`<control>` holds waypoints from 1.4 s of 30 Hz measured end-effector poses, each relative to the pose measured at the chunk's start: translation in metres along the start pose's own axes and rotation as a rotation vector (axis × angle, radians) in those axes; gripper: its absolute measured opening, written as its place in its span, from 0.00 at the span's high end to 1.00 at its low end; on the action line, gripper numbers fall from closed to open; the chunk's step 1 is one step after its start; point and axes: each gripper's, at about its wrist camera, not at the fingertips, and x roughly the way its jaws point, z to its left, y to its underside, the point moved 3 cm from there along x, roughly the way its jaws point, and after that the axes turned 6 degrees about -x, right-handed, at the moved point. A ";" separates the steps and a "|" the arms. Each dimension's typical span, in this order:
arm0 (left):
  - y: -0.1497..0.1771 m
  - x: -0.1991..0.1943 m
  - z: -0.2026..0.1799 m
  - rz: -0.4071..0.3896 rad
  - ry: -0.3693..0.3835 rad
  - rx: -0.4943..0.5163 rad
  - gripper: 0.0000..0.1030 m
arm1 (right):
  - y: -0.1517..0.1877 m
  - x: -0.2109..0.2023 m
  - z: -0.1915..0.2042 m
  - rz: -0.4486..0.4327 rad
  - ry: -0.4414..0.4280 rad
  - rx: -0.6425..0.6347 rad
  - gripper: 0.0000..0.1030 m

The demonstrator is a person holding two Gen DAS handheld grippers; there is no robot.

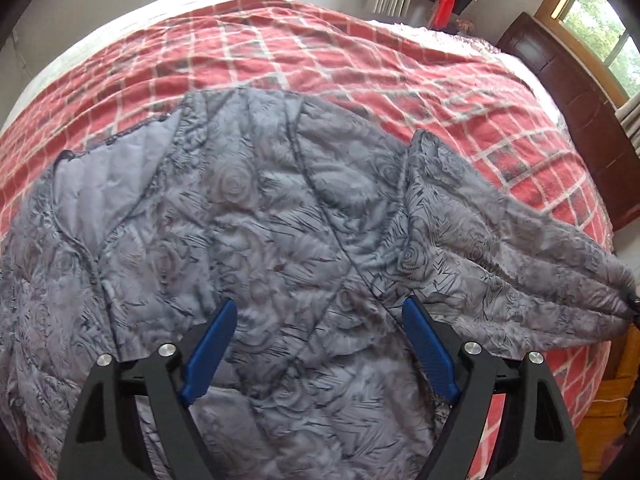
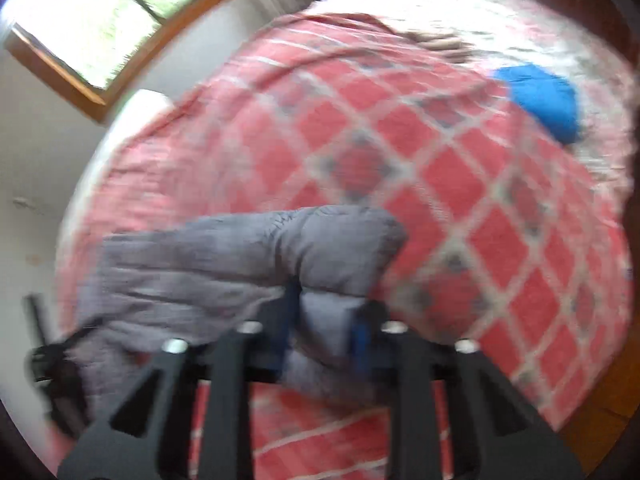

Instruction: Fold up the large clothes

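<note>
A grey quilted jacket (image 1: 256, 216) with a rose pattern lies spread on the bed, its pale lining showing at the opened front on the left. My left gripper (image 1: 320, 303) hovers just above the jacket's body, blue pads wide apart, open, with nothing pinched between them. One sleeve (image 1: 520, 264) stretches out to the right edge of the left wrist view. In the blurred right wrist view, my right gripper (image 2: 328, 308) is shut on the bunched end of that sleeve (image 2: 248, 256), and grey fabric bulges between and above its pads.
A red plaid blanket (image 1: 360, 48) covers the bed. A dark wooden bed board (image 1: 576, 120) and a window (image 1: 600, 20) lie to the right. A blue cloth (image 2: 544, 100) sits at the far side of the bed. Wooden floor (image 1: 612, 420) shows at the lower right.
</note>
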 end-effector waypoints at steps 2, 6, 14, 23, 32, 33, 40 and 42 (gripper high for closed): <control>-0.002 -0.009 0.009 -0.015 0.013 -0.002 0.18 | -0.001 -0.016 0.033 -0.034 -0.173 -0.021 0.88; -0.006 -0.036 0.034 -0.052 0.030 -0.026 0.18 | 0.002 -0.031 0.115 -0.044 -0.380 -0.150 0.90; 0.003 -0.074 0.086 -0.110 0.017 -0.058 0.18 | 0.013 0.033 0.274 0.109 -0.441 -0.346 0.91; 0.017 -0.075 0.154 -0.094 -0.037 -0.154 0.18 | 0.057 0.153 0.343 0.289 -0.310 -0.410 0.91; 0.028 -0.069 0.143 -0.010 0.190 -0.174 0.17 | 0.067 0.168 0.347 0.310 -0.403 -0.424 0.72; 0.029 -0.067 0.138 0.003 0.220 -0.170 0.17 | 0.063 0.157 0.338 0.278 -0.380 -0.423 0.71; 0.030 -0.028 0.068 0.133 0.353 -0.106 0.18 | 0.043 0.107 0.248 0.136 -0.174 -0.341 0.71; 0.029 -0.014 0.055 0.156 0.347 -0.105 0.33 | 0.043 0.103 0.224 0.128 -0.150 -0.296 0.71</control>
